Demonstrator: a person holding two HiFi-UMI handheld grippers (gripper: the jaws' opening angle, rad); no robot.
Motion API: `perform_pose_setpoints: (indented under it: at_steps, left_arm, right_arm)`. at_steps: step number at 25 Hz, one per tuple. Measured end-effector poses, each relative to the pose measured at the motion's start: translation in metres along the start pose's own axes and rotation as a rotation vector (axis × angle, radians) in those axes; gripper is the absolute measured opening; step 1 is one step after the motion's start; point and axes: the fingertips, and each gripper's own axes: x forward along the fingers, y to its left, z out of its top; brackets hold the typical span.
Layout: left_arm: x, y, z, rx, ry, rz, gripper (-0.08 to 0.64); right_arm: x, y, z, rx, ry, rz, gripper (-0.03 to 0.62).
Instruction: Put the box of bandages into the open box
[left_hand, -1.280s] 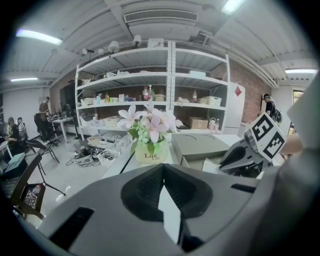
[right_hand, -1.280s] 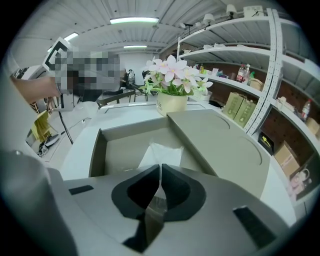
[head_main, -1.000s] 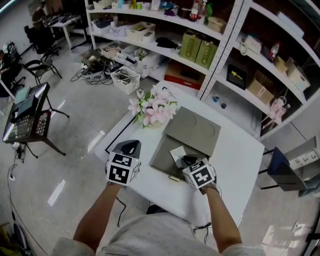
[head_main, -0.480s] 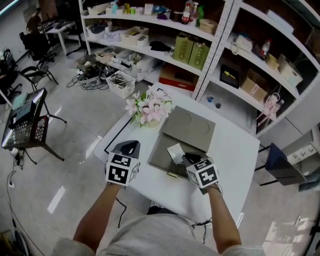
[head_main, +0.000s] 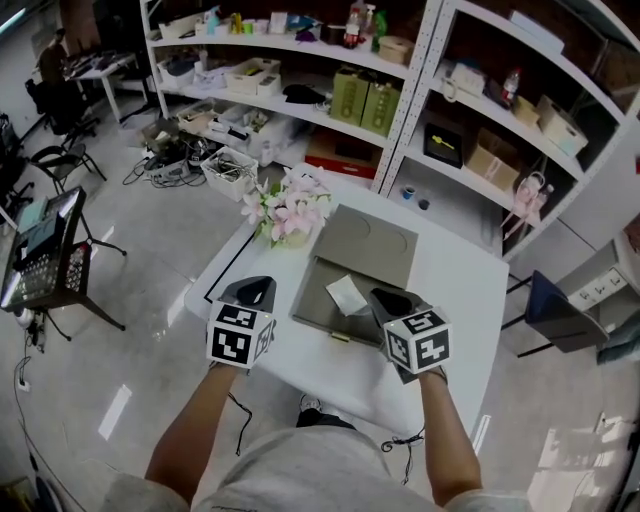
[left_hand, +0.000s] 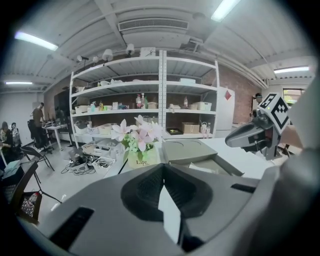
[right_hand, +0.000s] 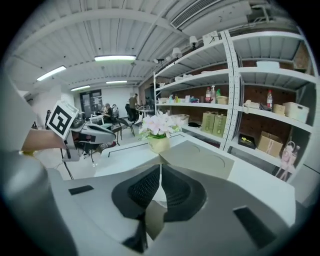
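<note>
The grey open box (head_main: 312, 322) stands mid-table with its lid (head_main: 368, 243) leaning back. A white box of bandages (head_main: 347, 295) lies inside it, free of both grippers. My right gripper (head_main: 381, 297) hovers over the box's right near corner, jaws shut on nothing, just right of the bandages. My left gripper (head_main: 258, 288) hangs left of the box, also shut and empty. In the left gripper view the left gripper (left_hand: 162, 168) faces the lid (left_hand: 187, 147) and the bandages (left_hand: 199, 168). In the right gripper view the right gripper (right_hand: 160, 168) points at the lid (right_hand: 200, 159).
A pot of pink flowers (head_main: 288, 208) stands at the table's far left corner, close behind the open box. The white table (head_main: 470, 300) has bare room to the right. Metal shelves (head_main: 420, 90) with boxes run behind; a stand with a screen (head_main: 45, 250) is on the floor at left.
My right gripper has drawn back and to the right, out of the open box, and the box of bandages stays lying inside. The left gripper has hardly moved.
</note>
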Motion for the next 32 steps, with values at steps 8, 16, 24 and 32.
perform_pose_setpoints:
  at_steps: [8,16,24,32]
  left_arm:
    - [-0.012,-0.008,-0.001,0.004,-0.013,-0.016,0.005]
    - [-0.032,-0.016,0.0,0.009,-0.043,-0.023,0.005]
    - [-0.05,-0.02,-0.011,0.01,-0.055,-0.018,0.005]
    - [-0.057,-0.03,-0.009,0.022,-0.065,-0.02,0.005]
  right_arm:
    - [-0.04,-0.001,0.017,0.042,-0.092,-0.071,0.006]
    - [-0.07,0.009,0.017,0.066,-0.152,-0.093,0.005]
    - [-0.092,0.016,0.012,0.065,-0.196,-0.16,0.003]
    - [-0.105,0.02,0.002,0.082,-0.199,-0.172,0.003]
